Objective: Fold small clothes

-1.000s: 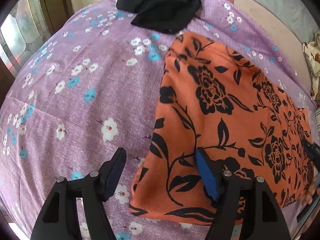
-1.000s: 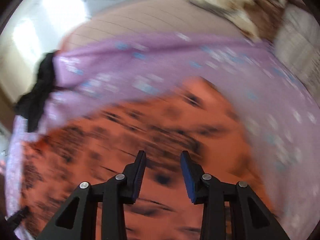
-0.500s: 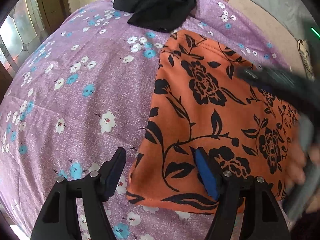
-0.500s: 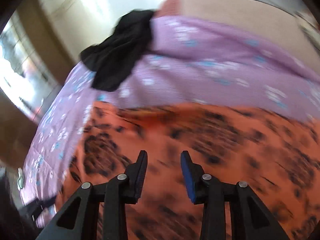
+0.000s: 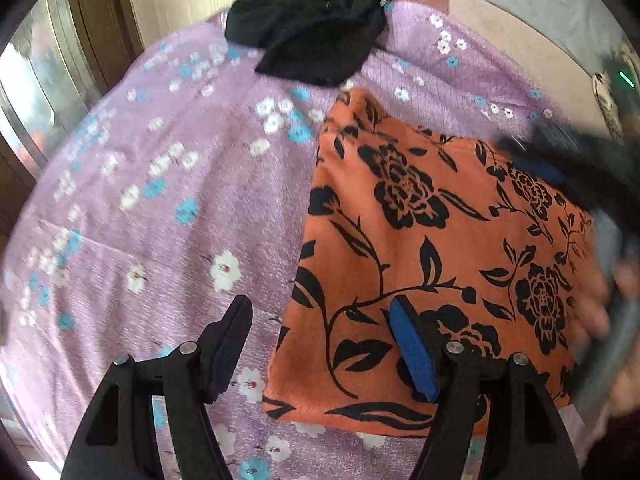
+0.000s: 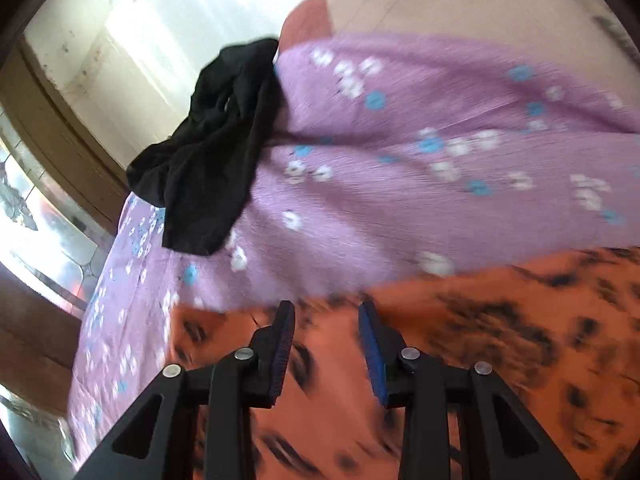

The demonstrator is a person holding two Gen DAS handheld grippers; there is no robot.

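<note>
An orange garment with black flowers (image 5: 432, 264) lies folded flat on the purple floral bedsheet (image 5: 160, 200). My left gripper (image 5: 320, 320) is open and empty over the garment's near left corner. My right gripper (image 6: 326, 320) is open and empty above the garment's far edge (image 6: 460, 360); it shows blurred at the right of the left wrist view (image 5: 560, 168). A crumpled black garment (image 5: 316, 28) lies at the far edge of the bed, apart from both grippers, and shows in the right wrist view (image 6: 212, 152).
A wooden-framed window (image 5: 40, 92) stands left of the bed. A pink mattress edge (image 6: 460, 4) and a patterned item (image 5: 608, 100) lie beyond the sheet at the right. The holder's hand (image 5: 600, 304) is at the right edge.
My right gripper has swung toward the far left across the orange garment, bringing the black garment into its view. My left gripper has stayed open near the same corner.
</note>
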